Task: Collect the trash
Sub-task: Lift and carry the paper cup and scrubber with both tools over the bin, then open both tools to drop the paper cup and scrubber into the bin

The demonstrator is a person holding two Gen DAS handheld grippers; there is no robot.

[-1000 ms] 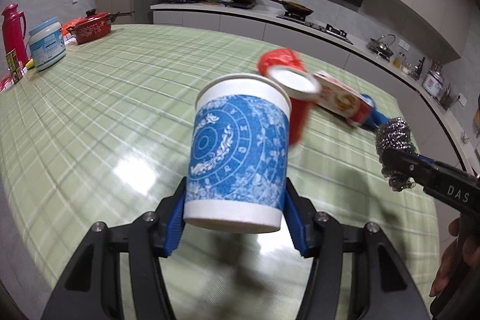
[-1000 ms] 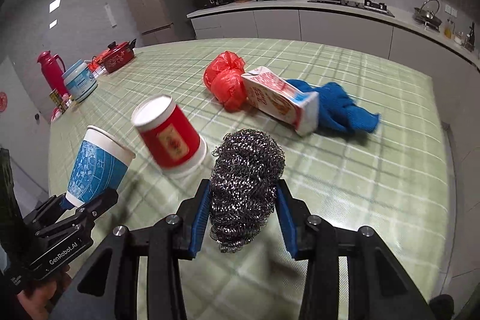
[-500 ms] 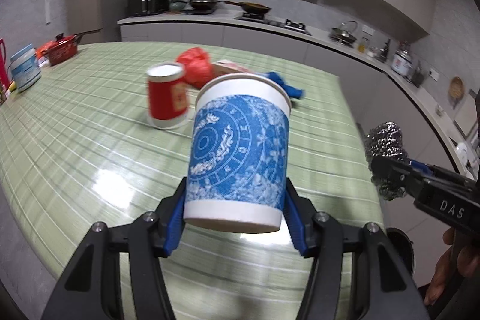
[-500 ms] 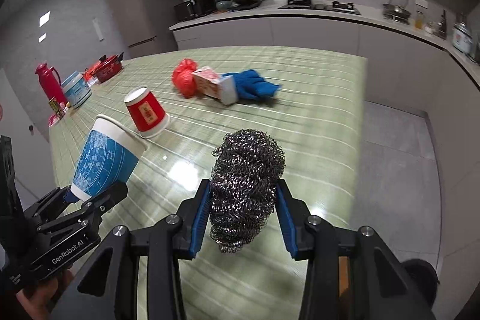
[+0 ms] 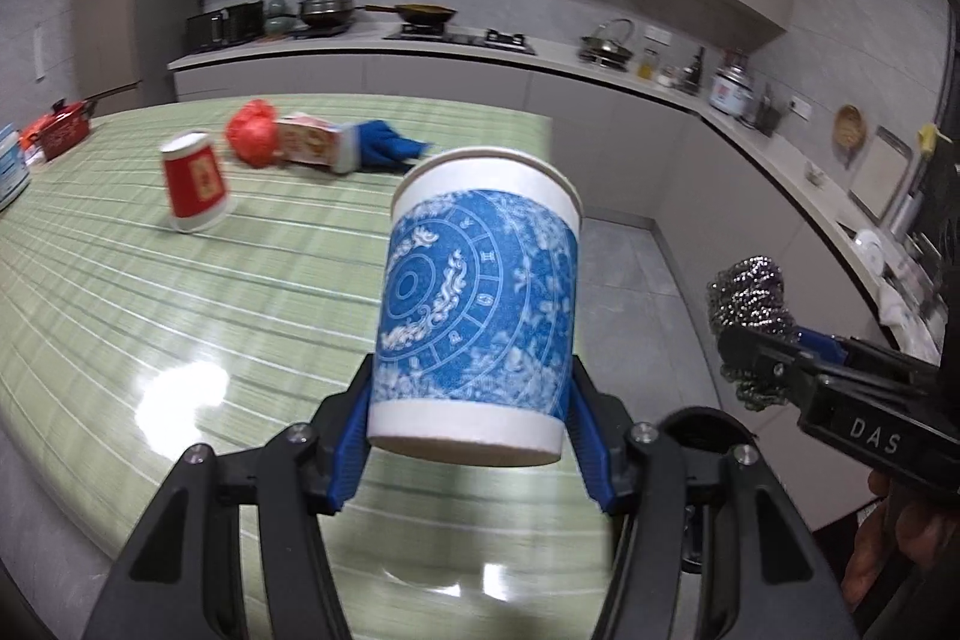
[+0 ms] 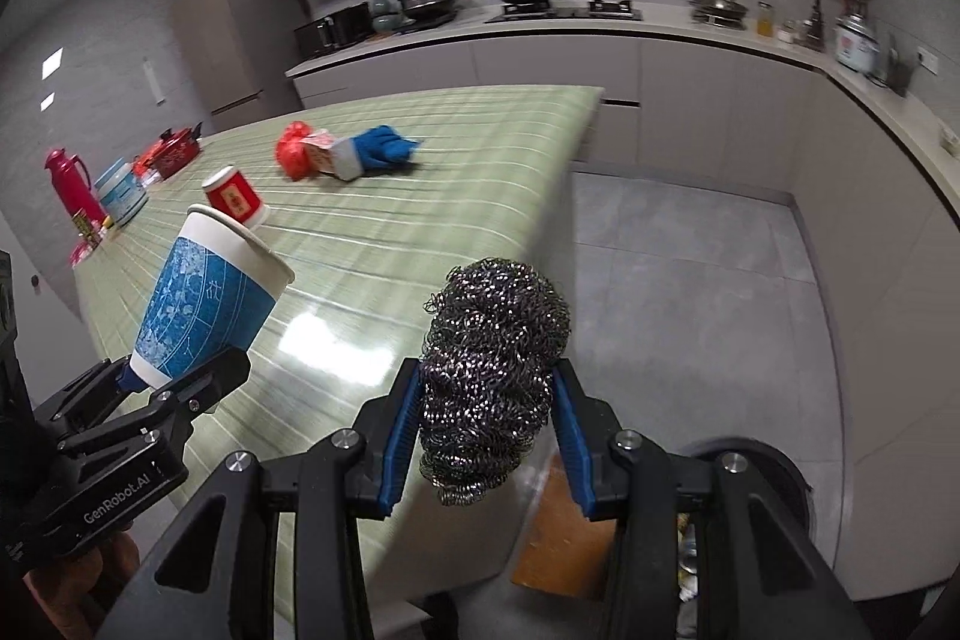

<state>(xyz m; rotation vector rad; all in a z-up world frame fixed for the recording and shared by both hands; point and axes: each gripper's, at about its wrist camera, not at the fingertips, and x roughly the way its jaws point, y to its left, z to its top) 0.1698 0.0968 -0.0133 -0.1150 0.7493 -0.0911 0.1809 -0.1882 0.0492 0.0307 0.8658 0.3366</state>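
Two sets of tongs each carried one piece of trash near the corner of the green striped tabletop (image 6: pixel 420 220). The left tongs (image 5: pixel 471 436) were clamped on a blue-patterned white paper cup (image 5: pixel 480 304), held upright. The right tongs (image 6: pixel 486 436) gripped a grey steel-wool scouring ball (image 6: pixel 492 370). Well behind on the tabletop lay an upturned red paper cup (image 5: pixel 195 187), a crumpled red bag (image 5: pixel 255 139), a carton (image 5: pixel 315 148) and a blue cloth (image 5: pixel 384 148).
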